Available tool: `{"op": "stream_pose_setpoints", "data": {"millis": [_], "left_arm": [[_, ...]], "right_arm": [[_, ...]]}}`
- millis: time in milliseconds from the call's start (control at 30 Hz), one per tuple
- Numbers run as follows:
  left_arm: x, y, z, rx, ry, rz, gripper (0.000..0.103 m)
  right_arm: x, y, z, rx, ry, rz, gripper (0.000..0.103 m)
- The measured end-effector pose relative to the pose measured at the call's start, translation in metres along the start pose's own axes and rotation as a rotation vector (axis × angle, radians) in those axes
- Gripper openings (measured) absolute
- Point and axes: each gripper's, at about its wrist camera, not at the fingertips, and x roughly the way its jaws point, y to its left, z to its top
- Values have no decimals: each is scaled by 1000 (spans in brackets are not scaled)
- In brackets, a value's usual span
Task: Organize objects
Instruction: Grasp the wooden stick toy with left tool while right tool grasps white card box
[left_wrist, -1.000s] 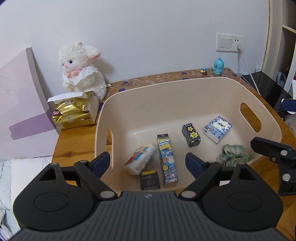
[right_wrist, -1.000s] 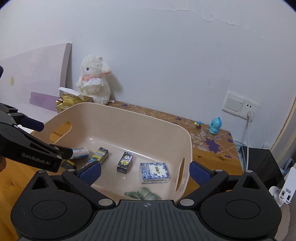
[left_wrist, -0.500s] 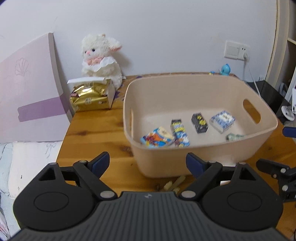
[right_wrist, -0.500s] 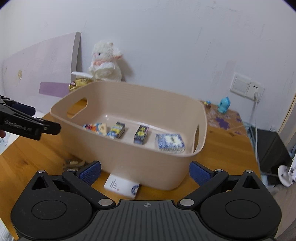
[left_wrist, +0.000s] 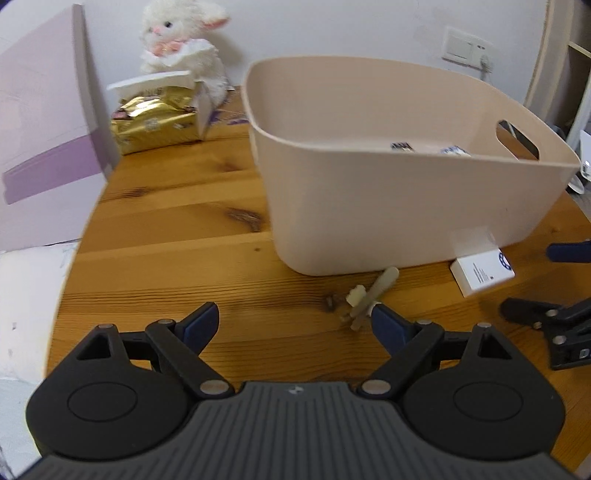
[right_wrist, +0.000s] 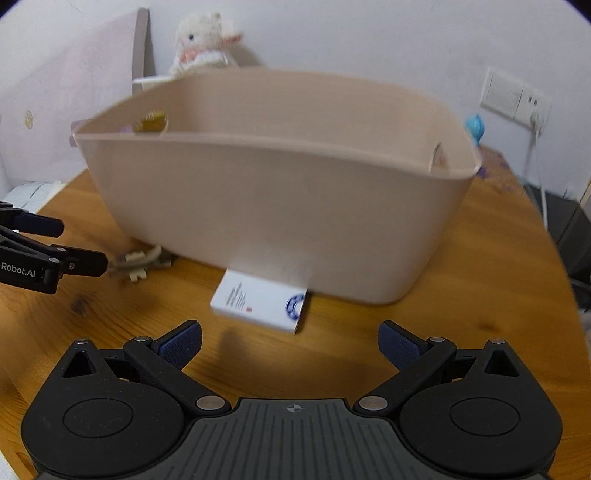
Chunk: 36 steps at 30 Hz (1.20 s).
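Beige bin (left_wrist: 406, 192); white box (right_wrist: 260, 301) with blue round emblem; gold foil pack (left_wrist: 155, 122); white plush lamb (left_wrist: 181, 40); knotty orange-brown pine worktop (left_wrist: 177, 236).

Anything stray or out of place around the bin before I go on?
Yes. A white box and small beige pieces lie on the table outside the beige bin, against its front wall; both grippers are open and empty.

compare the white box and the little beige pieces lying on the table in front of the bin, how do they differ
The white box is one flat rectangular pack with print and a blue emblem; the beige pieces are a loose cluster of small irregular bits. The box sits against the bin wall, ahead of the right gripper; the pieces lie apart from it, near the left gripper. Both rest on the wooden table, outside the bin.
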Motion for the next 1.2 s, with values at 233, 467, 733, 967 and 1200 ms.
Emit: {"op": "stream_pose_setpoints", "data": {"millis": [233, 467, 733, 967, 1200], "left_arm": [[22, -11, 0, 53, -16, -25, 90], [35, -22, 1, 95, -32, -51, 85], [35, -27, 1, 118, -42, -103, 74], [32, -22, 2, 78, -58, -104, 22], [29, -25, -1, 87, -55, -95, 12]], "right_arm": [[19, 7, -5, 21, 5, -1, 103], [23, 18, -4, 19, -29, -23, 103], [17, 19, -9, 25, -69, -33, 87], [11, 22, -8, 14, -76, -15, 59], [5, 21, -7, 5, -64, 1, 58]]}}
